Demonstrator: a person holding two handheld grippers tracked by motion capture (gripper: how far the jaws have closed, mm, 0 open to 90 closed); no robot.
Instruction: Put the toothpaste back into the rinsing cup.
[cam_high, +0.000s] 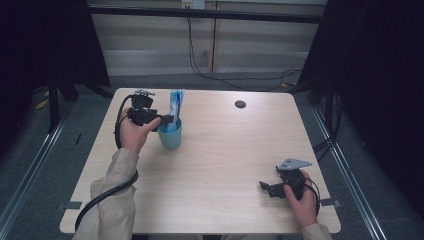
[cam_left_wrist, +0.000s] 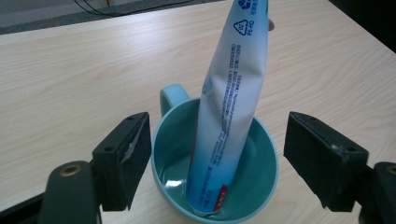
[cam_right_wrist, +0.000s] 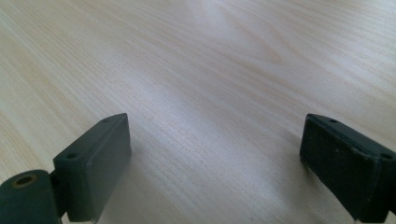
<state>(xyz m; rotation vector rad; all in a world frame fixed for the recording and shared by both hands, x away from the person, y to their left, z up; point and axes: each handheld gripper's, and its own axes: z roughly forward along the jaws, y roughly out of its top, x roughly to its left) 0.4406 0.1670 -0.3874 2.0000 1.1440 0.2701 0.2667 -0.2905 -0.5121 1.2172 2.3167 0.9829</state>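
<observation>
A teal mug (cam_high: 170, 136) stands on the left half of the pale wooden table (cam_high: 225, 150). A white and blue tube (cam_high: 176, 107) leans upright inside it, its crimped end up. My left gripper (cam_high: 167, 120) hovers just left of the mug at the tube's height. In the left gripper view the jaws stand wide on either side of the mug (cam_left_wrist: 271, 154), and the tube (cam_left_wrist: 233, 107) rises between them untouched; the left gripper (cam_left_wrist: 217, 158) is open. My right gripper (cam_high: 263, 187) rests low near the front right corner, and the right gripper (cam_right_wrist: 215, 163) is open over bare wood.
A small dark round grommet (cam_high: 240, 104) sits in the tabletop near the far edge. Black cables (cam_high: 210, 70) hang and trail on the floor behind the table. Dark curtains flank both sides.
</observation>
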